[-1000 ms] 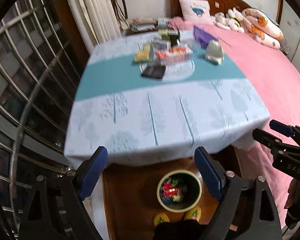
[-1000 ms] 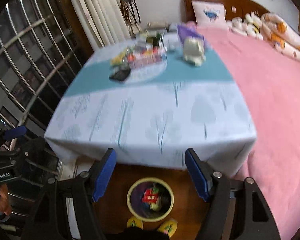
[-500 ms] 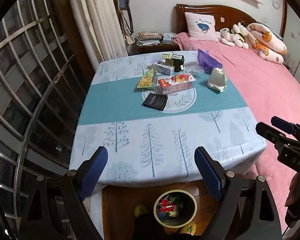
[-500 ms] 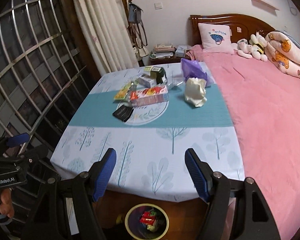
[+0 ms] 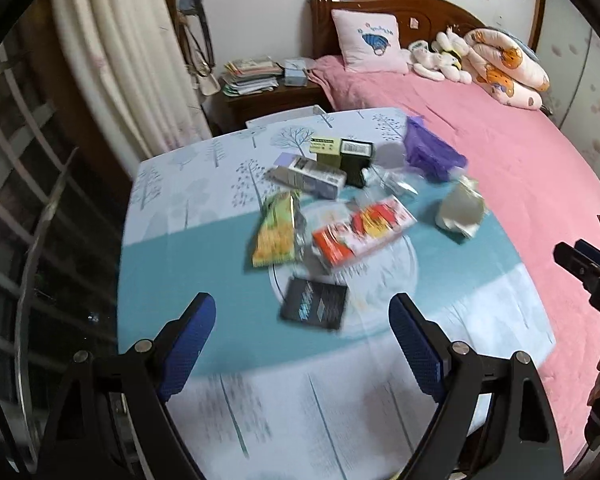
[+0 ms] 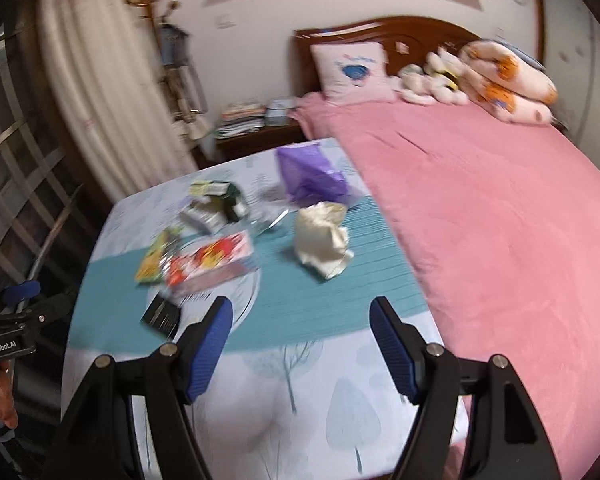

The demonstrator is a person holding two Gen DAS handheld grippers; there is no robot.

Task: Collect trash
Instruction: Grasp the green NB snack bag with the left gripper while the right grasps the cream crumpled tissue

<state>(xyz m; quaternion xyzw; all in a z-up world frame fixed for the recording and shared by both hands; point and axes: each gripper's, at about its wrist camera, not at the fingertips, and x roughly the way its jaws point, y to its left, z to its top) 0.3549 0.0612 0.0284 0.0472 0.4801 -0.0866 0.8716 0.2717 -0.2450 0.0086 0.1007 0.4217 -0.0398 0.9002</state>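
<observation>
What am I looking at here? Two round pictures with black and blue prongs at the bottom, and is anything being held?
Each picture comes from a camera mounted on a hand-held gripper that a person carries, one per hand. The blue prongs are its fingers. The left hand-held gripper and the right hand-held gripper both stand open and hold nothing. Ahead is a table under a tree-print cloth, beside a pink bed. On it lies trash: a black packet, a red and white wrapper, a yellow-green wrapper, crumpled white paper, a purple bag and small boxes.
</observation>
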